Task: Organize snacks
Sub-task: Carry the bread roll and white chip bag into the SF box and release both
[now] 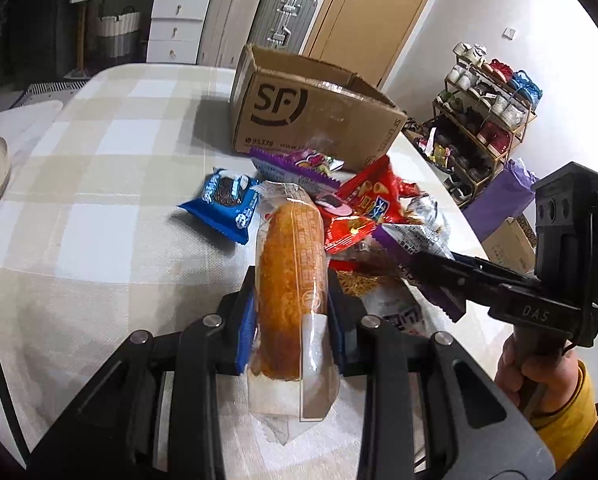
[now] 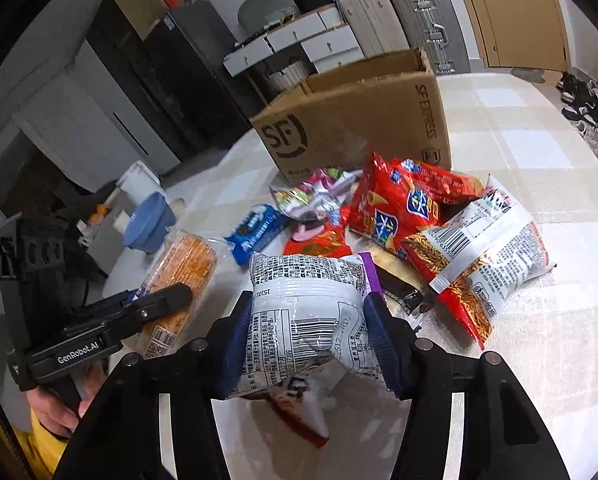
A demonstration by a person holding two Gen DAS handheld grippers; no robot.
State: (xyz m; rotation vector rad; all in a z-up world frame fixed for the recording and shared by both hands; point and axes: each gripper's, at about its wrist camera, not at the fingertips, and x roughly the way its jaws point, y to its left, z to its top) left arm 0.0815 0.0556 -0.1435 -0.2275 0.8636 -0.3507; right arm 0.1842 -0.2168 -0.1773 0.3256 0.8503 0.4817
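Bread roll (image 1: 289,280): long, orange-brown, in a clear wrapper, clamped at lower centre of the left wrist view; its far end juts toward the snack pile.
Left gripper (image 1: 291,312): jaws drawn in tight on the bread roll, blue pads pressing both sides of the wrapper.
Same grip, right wrist view: the roll (image 2: 179,276) shows side-on at lower left, off the cloth, with the left gripper (image 2: 171,296) clamped across it and a hand (image 2: 59,408) on the handle below.
White-and-purple packet (image 2: 307,312): puffy, printed text and barcodes, lower centre of the right wrist view.
Right gripper (image 2: 307,328): partly closed, blue pads pinching the packet's sides.
Right gripper, left wrist view: enters from the right edge (image 1: 431,268), tips buried in the pile; what it holds is hidden there.
Snack pile: blue cookie packet (image 1: 227,208), red chip bag (image 2: 399,216), noodle-print bags (image 2: 487,252) at right, the last clear only from the right wrist.
Cardboard box (image 1: 307,116): open-topped, just beyond the pile.
Table (image 1: 99,160): checked cloth.
Shoe rack (image 1: 487,120): right edge of the left wrist view only.
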